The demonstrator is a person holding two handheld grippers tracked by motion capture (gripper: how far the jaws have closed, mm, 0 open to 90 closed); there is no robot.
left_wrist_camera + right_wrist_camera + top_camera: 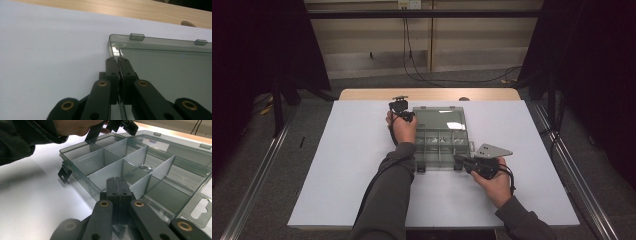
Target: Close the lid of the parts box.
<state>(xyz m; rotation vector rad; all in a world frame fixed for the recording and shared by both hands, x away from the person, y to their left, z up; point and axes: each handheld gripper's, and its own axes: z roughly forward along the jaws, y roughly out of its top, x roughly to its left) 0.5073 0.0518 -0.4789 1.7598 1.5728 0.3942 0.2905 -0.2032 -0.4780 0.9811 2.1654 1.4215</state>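
A clear grey compartment box point(432, 150) lies open on the white table sheet, its lid point(439, 117) folded flat on the far side. My left gripper point(411, 116) is at the lid's left edge; in the left gripper view its jaws point(118, 58) are shut with the lid's thin side wall point(113, 47) pinched between them. My right gripper point(458, 159) is at the box's near right corner. In the right gripper view its jaws point(117, 178) are shut astride the box's near wall point(82, 177). Small metal parts point(145, 167) lie in one compartment.
White dividers point(136, 155) split the box into several compartments. A black latch point(63, 173) hangs from the box's front wall. The white sheet point(357, 165) covers a wooden table whose far edge point(427, 94) shows. The left forearm point(387, 195) crosses the sheet in front of the box.
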